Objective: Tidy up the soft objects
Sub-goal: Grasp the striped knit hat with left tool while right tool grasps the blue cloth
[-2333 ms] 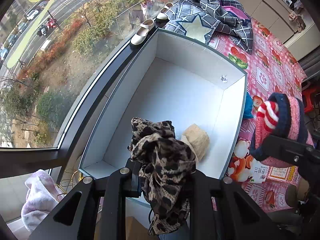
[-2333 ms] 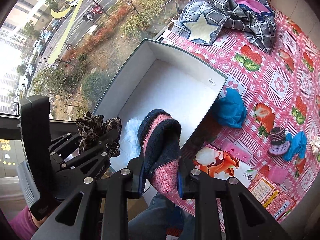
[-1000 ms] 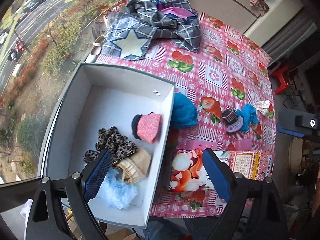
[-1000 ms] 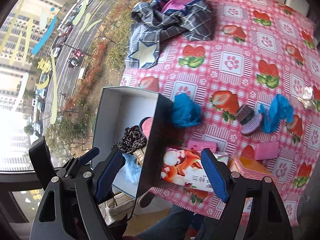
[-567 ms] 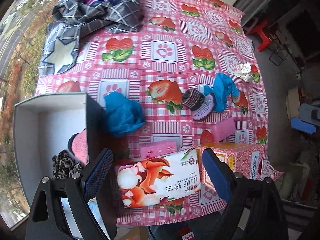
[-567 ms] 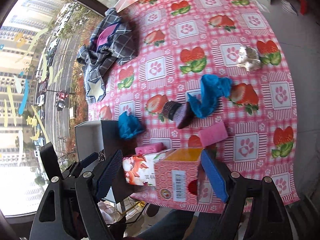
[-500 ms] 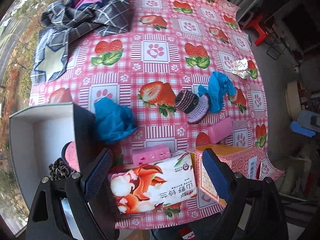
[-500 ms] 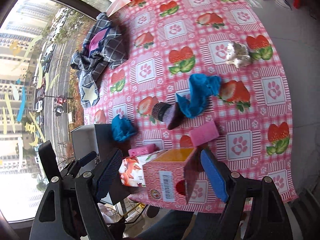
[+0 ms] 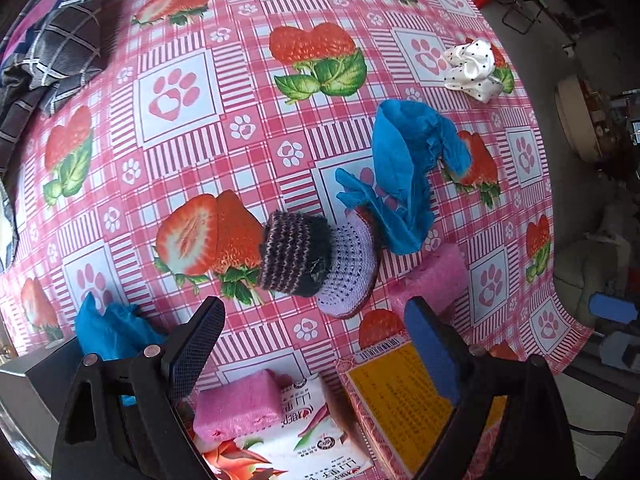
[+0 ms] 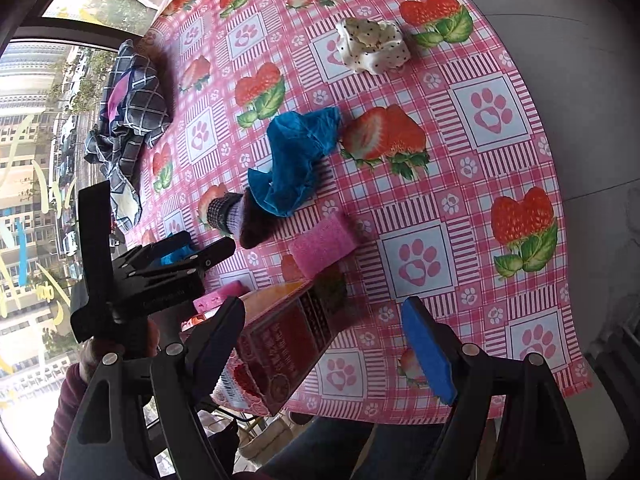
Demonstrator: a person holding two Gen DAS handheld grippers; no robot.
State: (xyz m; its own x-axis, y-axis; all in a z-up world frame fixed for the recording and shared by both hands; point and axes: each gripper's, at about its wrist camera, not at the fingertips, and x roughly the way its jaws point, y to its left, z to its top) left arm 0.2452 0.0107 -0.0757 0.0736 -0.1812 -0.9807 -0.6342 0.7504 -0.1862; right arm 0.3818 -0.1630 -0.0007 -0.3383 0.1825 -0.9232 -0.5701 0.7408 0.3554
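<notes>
Where the box filled both views: both tools, spread and empty, above striped knit sock [image 9: 296,258].

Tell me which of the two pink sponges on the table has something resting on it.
Neither: the pink sponge beside the knitted hat is bare, and so is the other pink sponge, which lies on the tissue pack.

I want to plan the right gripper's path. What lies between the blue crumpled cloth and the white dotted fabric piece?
Only bare tablecloth: the right wrist view shows nothing lying between the blue crumpled cloth and the white dotted fabric piece.
</notes>
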